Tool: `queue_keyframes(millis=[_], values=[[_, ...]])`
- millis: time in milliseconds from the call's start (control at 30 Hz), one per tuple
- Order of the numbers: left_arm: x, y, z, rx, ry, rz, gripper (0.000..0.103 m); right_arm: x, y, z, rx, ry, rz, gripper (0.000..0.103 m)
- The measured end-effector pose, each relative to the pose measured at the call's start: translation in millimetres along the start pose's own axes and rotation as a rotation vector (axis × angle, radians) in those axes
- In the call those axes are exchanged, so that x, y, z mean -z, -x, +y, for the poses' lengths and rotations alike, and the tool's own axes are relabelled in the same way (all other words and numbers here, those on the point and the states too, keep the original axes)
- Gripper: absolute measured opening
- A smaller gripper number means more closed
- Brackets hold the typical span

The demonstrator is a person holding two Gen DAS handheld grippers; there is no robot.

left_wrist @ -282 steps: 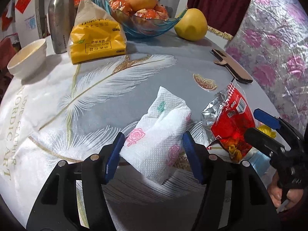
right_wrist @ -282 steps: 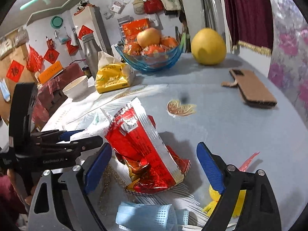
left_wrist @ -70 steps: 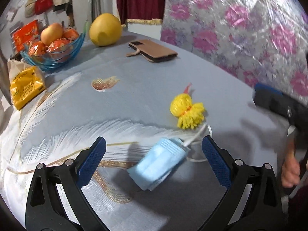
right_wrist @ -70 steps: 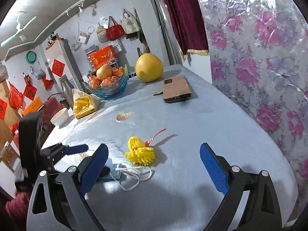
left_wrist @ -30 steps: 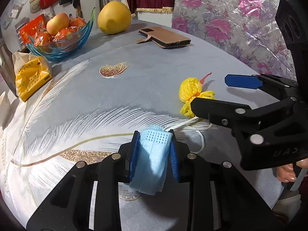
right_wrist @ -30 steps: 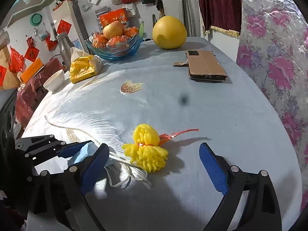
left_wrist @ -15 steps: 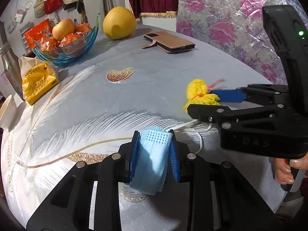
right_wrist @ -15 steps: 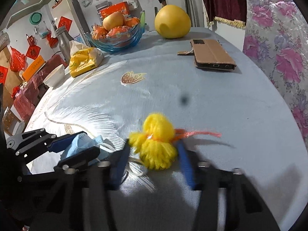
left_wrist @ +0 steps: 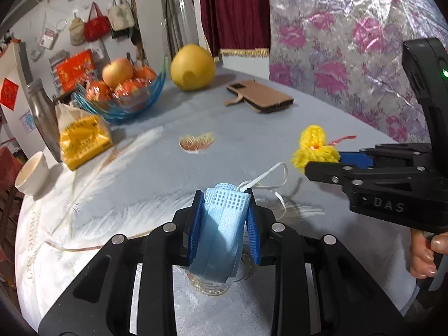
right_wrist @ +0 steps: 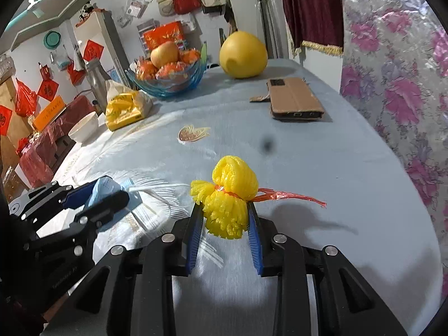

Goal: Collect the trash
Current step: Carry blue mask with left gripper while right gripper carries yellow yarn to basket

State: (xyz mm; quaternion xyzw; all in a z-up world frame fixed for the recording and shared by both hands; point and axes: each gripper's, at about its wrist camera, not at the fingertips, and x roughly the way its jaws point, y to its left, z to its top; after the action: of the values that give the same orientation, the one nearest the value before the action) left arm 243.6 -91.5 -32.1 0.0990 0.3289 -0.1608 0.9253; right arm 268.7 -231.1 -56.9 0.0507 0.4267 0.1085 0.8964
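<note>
Left tool is clamped on the folded blue face mask, its white ear loops trailing toward the desk. Looks lifted clear, though I can't be sure the lower edge is off the cloth.

Right tool has its jaws closing around the yellow net ball; pads already press its lower tuft, orange tie string sticking out to the right. Ball looks just off the desk, judging by its shadow.

Landmark: the brown phone case. Both pieces sit on the near side of it, toward the person; the mask is to the left of the ball.

Progress, as I read it: both visible bits of trash are in hand, none seen loose on the desk. Fruit bowl, pomelo, yellow packet and white bowl beyond the phone case look like keepers.

Left to do: carry both to a bin. No bin in either view.
</note>
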Motion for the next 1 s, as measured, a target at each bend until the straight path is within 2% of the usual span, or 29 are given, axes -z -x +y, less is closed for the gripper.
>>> queue_keyframes(millis=[400, 633, 1000], values=[[5.0, 39.6, -1.7, -0.051, 0.015, -0.125, 0.030, 24.3, 53.7, 5.6, -0.002, -0.008, -0.085, 0.031], [25.3, 63.2, -14.3, -0.062, 0.034, -0.131, 0.030, 42.5, 88.3, 6.3, -0.017, -0.011, -0.137, 0.031], [35.8, 115.8, -50.8, -0.029, 0.054, -0.197, 0.030, 79.9, 166.4, -5.7, -0.010, -0.024, -0.257, 0.031]])
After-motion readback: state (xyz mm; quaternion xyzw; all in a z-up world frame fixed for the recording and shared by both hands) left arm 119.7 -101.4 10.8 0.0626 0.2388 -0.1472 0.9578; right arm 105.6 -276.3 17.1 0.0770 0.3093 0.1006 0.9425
